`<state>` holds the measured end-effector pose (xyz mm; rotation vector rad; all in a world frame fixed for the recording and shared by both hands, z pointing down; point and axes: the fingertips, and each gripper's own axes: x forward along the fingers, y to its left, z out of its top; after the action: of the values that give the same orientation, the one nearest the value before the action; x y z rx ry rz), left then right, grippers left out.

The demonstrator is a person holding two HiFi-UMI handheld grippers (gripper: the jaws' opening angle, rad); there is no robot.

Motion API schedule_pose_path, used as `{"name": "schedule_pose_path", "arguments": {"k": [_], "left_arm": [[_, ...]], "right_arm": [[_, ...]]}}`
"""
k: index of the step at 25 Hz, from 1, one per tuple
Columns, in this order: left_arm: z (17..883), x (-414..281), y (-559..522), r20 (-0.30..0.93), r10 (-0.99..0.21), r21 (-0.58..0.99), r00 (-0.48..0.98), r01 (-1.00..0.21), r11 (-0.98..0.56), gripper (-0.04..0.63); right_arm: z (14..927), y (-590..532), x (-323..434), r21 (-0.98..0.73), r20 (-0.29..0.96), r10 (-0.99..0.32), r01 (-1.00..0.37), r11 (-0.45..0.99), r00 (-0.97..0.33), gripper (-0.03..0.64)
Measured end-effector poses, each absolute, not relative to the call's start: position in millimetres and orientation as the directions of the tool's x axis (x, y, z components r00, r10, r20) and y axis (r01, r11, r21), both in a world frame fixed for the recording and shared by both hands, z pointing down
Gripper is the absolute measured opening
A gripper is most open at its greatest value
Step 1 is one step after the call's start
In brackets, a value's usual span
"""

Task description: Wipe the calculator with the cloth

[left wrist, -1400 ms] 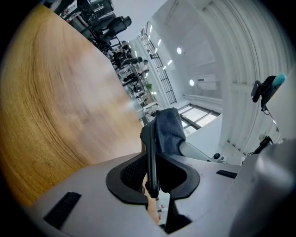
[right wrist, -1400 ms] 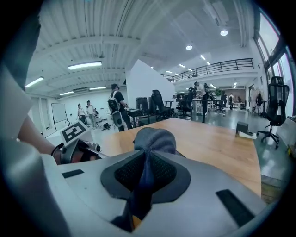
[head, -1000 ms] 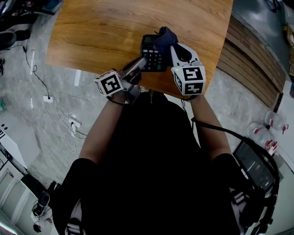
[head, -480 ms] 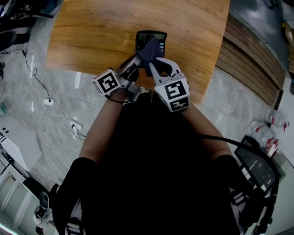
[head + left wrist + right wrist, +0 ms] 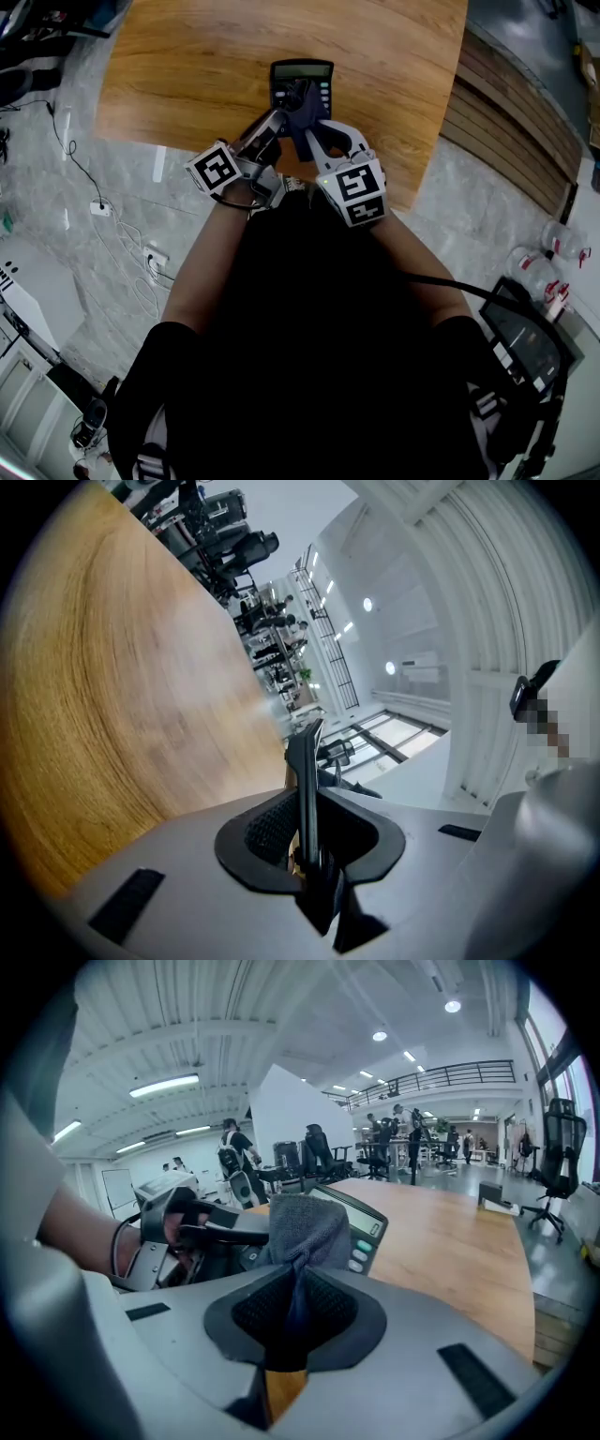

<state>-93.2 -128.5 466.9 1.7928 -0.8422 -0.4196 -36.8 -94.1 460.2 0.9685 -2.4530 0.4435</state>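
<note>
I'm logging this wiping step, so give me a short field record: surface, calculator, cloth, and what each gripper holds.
surface: wooden table
calculator: dark, display end away from the person
cloth: dark, bunched, over the calculator's keys
left gripper: shut on the calculator's edge
right gripper: shut on the cloth

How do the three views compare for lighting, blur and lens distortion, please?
Head view: even light and sharp, but the person's dark top reads as a near-black mass. Left gripper view: heavy fisheye, black corners, the table grain smeared soft, the calculator edge crisp. Right gripper view: ceiling lines bowed, ceiling lamps bright, the cloth sharp.
</note>
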Motion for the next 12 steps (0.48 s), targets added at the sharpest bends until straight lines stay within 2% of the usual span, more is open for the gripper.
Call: {"name": "schedule_pose_path", "arguments": {"k": [7,12], "left_arm": [[466,-96,-126,0.110,-0.722,0.928,0.683,-0.331,-0.172,0.072],[464,-94,-130,0.095,-0.725,0.927,0.683,-0.326,-0.186,0.071]], "right_arm": [[476,-119,9,-0.071,0.566,-0.629,-0.792,0.606,-0.532,0.041],[474,-124,16,-0.075,0.559,-0.642,-0.804,0.590,-0.524,0.041]]}}
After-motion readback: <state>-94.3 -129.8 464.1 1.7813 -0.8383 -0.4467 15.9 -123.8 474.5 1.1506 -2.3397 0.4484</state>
